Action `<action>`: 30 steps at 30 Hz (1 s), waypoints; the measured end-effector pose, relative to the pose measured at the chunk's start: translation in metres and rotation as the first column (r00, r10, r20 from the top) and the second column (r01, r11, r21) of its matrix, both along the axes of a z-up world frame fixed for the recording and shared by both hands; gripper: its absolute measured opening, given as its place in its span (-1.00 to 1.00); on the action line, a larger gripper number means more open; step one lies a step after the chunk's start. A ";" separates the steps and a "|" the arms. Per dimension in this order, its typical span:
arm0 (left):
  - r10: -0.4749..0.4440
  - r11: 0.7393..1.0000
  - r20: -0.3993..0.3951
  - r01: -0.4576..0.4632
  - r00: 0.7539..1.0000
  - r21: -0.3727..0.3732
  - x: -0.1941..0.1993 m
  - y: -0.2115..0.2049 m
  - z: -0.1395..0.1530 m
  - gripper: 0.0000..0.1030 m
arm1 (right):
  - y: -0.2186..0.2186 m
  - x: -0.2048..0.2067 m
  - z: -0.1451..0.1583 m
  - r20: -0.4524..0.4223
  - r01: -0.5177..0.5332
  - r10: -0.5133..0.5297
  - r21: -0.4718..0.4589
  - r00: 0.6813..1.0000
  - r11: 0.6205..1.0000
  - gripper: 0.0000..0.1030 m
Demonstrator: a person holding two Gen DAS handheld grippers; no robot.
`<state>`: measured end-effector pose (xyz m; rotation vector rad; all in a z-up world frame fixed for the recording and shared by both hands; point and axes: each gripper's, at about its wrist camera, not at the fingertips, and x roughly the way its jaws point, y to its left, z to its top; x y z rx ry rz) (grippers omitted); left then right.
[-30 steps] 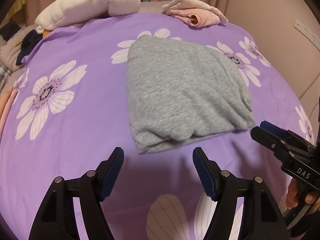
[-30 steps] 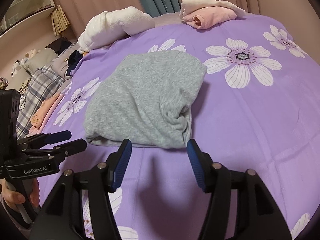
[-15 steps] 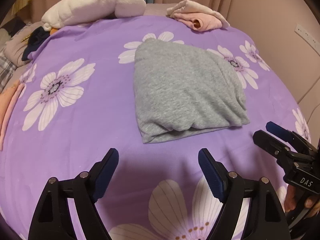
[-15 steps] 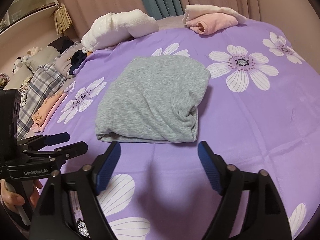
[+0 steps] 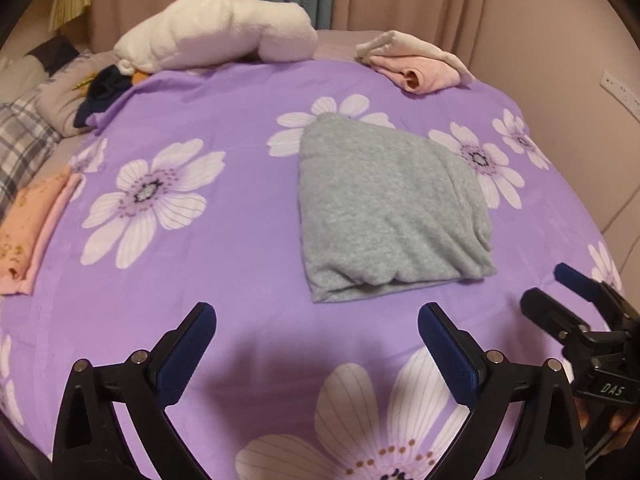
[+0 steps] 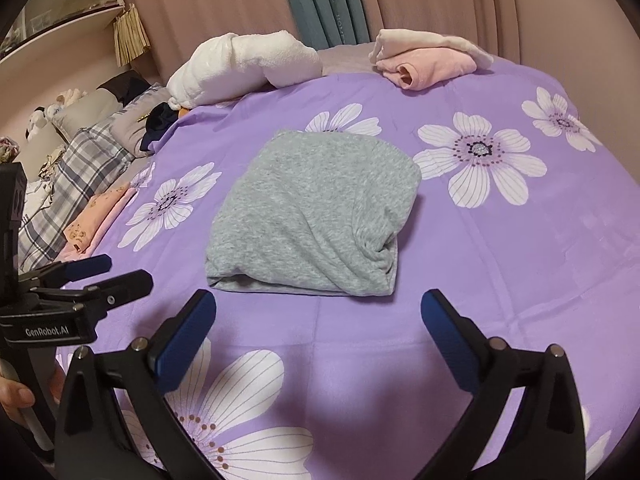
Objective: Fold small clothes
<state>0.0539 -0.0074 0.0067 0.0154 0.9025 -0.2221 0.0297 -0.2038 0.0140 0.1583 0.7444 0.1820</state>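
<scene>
A grey garment (image 5: 384,208) lies folded into a compact rectangle on the purple flowered bed cover (image 5: 224,240); it also shows in the right wrist view (image 6: 312,216). My left gripper (image 5: 316,320) is open and empty, a short way in front of the garment's near edge. My right gripper (image 6: 318,308) is open and empty, also just short of that near edge. Each gripper shows in the other's view, the right one (image 5: 568,292) at the far right, the left one (image 6: 116,272) at the far left.
A white rolled blanket (image 5: 216,36) and a folded pink and cream garment (image 5: 416,64) lie at the far edge of the bed. A folded orange-pink garment (image 5: 28,232) and plaid bedding (image 6: 68,184) lie at the left. A wall (image 5: 592,40) stands to the right.
Both grippers have drawn back from the grey garment and opened wider. The garment lies still on the bed and looks smaller and farther off.
</scene>
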 end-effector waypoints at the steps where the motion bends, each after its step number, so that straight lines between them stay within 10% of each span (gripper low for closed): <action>1: 0.008 1.000 0.006 -0.008 1.000 0.007 0.000 0.000 0.002 0.95 | 0.000 0.000 0.003 0.003 0.005 -0.005 -0.007 1.000 1.000 1.00; 30: 0.021 0.997 0.007 -0.022 1.000 0.068 -0.012 -0.005 0.018 0.95 | 0.013 -0.009 0.029 0.014 0.057 -0.056 -0.090 0.998 0.994 1.00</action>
